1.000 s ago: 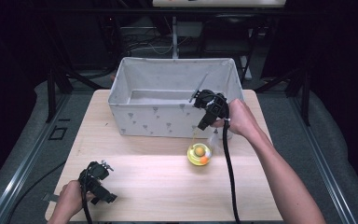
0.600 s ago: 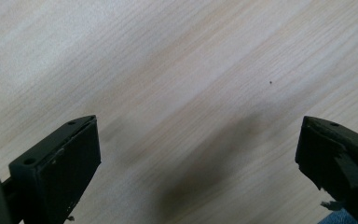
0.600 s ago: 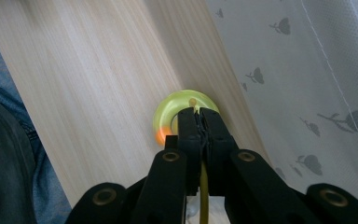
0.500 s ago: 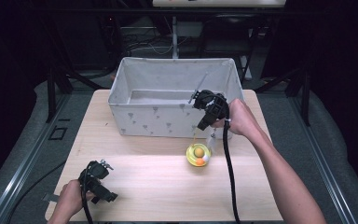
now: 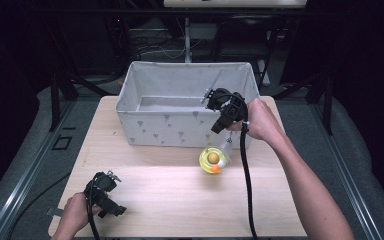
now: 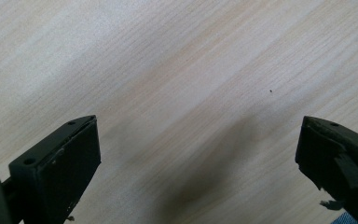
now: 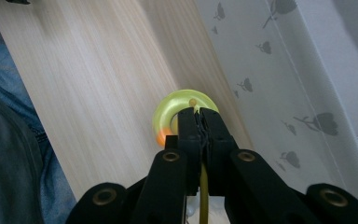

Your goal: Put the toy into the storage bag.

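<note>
Your right gripper clenched on a thin yellow stick above the translucent yellow-green ring toy, beside the white fabric bin, your left gripper released over the pale wooden table.

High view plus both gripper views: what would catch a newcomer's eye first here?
The yellow ring toy glows just in front of the white fabric bin, with the right gripper above it, jaws shut on the toy's thin stalk in the right gripper view. At the table's near-left corner, the left gripper sits open over bare wood.

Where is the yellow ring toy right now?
In the high view, the yellow ring toy hangs just below the right gripper, over the table in front of the white bin.
</note>
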Motion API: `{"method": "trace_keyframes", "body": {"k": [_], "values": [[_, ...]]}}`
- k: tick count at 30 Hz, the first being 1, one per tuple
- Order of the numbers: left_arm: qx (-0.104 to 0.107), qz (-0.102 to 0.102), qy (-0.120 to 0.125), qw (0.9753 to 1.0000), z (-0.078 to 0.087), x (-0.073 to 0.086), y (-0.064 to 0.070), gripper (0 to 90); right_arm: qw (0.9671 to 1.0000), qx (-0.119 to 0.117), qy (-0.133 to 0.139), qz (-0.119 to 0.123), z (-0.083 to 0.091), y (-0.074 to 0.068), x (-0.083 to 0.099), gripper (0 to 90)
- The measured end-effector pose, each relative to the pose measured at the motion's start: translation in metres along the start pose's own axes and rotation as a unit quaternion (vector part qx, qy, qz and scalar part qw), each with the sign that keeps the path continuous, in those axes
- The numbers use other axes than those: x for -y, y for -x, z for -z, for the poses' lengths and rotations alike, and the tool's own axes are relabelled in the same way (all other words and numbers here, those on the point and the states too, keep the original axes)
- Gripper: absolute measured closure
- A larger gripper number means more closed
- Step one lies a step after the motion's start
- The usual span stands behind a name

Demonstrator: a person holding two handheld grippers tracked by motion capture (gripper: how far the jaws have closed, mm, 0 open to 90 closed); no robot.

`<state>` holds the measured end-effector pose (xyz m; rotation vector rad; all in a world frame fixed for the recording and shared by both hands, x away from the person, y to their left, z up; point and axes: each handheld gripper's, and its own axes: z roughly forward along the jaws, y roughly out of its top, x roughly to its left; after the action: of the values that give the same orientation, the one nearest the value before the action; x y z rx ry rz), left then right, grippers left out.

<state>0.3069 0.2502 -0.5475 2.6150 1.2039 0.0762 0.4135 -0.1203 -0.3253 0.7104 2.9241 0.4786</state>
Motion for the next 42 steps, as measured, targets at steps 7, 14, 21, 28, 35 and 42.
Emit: {"method": "trace_keyframes", "body": {"k": [7,14,21,28,35,42], "values": [[-0.004,-0.004,0.017,0.9998,0.001,-0.001,-0.002,0.2,1.0000,-0.003,0.008,0.002,0.014,0.000,-0.001,88.2],[-0.005,-0.012,0.012,0.9998,0.000,-0.001,0.000,0.2,0.9999,-0.004,0.012,-0.001,0.025,0.000,-0.003,88.2],[-0.007,-0.012,0.016,0.9998,0.000,-0.002,0.000,0.2,1.0000,-0.002,0.006,-0.002,0.035,0.000,-0.005,88.2],[-0.006,-0.014,0.014,0.9998,0.000,-0.002,0.000,0.2,0.9999,-0.006,0.012,-0.005,0.044,0.001,-0.004,88.1],[-0.007,-0.015,0.013,0.9998,0.000,-0.002,0.000,0.2,0.9998,-0.005,0.015,-0.009,0.051,0.004,-0.001,88.1],[-0.006,-0.016,0.013,0.9998,0.000,-0.003,0.001,0.2,0.9998,-0.003,0.020,-0.008,0.060,0.003,0.000,88.1]]}}
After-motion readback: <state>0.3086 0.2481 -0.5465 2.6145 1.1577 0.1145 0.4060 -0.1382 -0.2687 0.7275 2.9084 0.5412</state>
